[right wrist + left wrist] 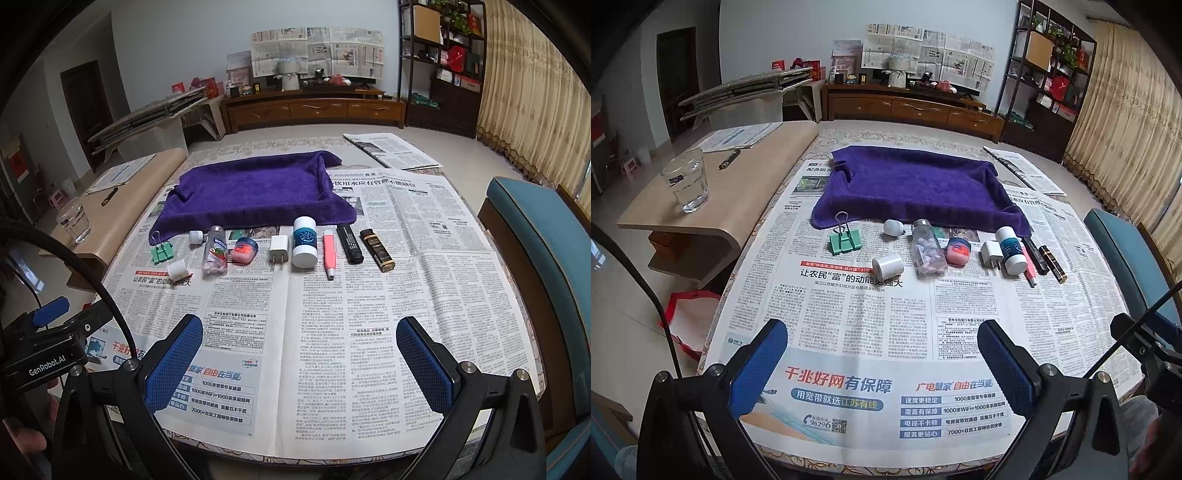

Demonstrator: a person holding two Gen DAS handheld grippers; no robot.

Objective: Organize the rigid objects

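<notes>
A row of small objects lies on the newspaper in front of a purple towel (916, 184) (255, 192). Left to right: green binder clip (845, 240) (162, 252), white roll (888, 265) (178, 269), small white bulb (893, 228) (196, 236), clear candy bottle (926, 247) (215, 255), pink jar (958, 251) (243, 251), white charger (991, 253) (278, 250), white-and-blue bottle (1010, 250) (305, 242), pink pen (1030, 266) (328, 253), black tube (349, 243), black-and-gold lipstick (1053, 264) (377, 249). My left gripper (882, 365) and right gripper (299, 365) hover open over the near newspaper, both empty.
A beige side table (746, 192) at the left carries a glass of water (687, 181), papers and a pen. A teal chair (535, 236) stands at the right. A folded newspaper (391, 149) lies at the far right corner. The left gripper's body (51, 332) shows at the right view's left edge.
</notes>
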